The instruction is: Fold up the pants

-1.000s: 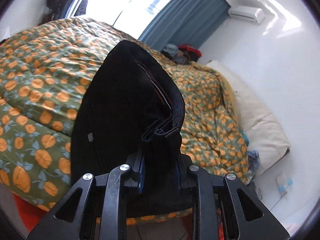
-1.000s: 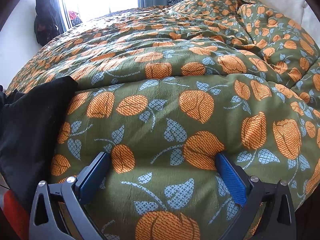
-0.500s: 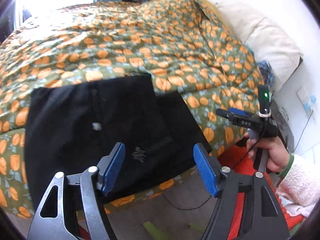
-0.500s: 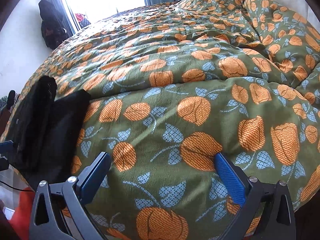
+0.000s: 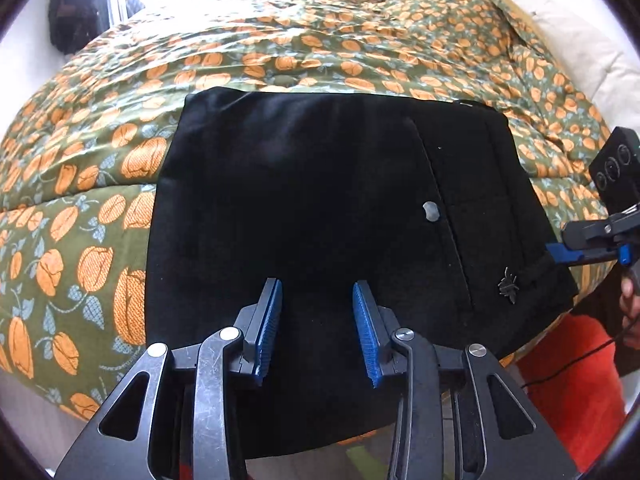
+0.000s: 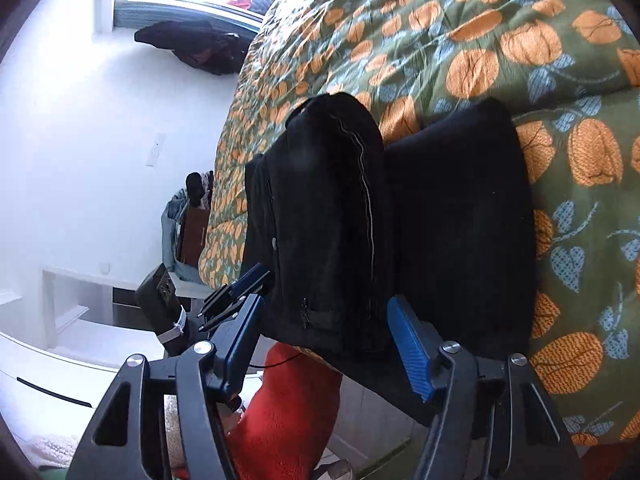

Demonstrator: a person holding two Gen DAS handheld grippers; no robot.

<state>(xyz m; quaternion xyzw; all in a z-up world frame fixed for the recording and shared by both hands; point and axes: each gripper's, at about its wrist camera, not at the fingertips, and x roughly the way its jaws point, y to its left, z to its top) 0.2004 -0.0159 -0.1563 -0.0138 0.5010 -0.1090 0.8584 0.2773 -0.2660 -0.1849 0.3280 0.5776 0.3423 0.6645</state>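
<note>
The black pants [image 5: 320,208] lie folded into a rectangle on the near edge of the bed, overhanging it a little. My left gripper [image 5: 316,312] is open and empty just above the pants' near edge. The right gripper shows at the pants' right corner in the left wrist view [image 5: 568,254]. In the right wrist view the pants [image 6: 336,220] appear as a thick folded stack seen end-on. My right gripper [image 6: 324,312] is open with its jaws on either side of the upper fold's end, not closed on it. The left gripper [image 6: 236,288] sits beside that stack.
A green quilt with orange flowers [image 5: 280,52] covers the bed. A white pillow [image 5: 580,40] lies at the far right. A red garment [image 6: 288,412] hangs below the bed edge. White furniture [image 6: 60,320] and a dark coat [image 6: 192,48] stand at the left wall.
My left gripper let go of the pants, which now lie flat and folded, and its jaws have narrowed. My right gripper swung left from the bare quilt to the pants' end.
</note>
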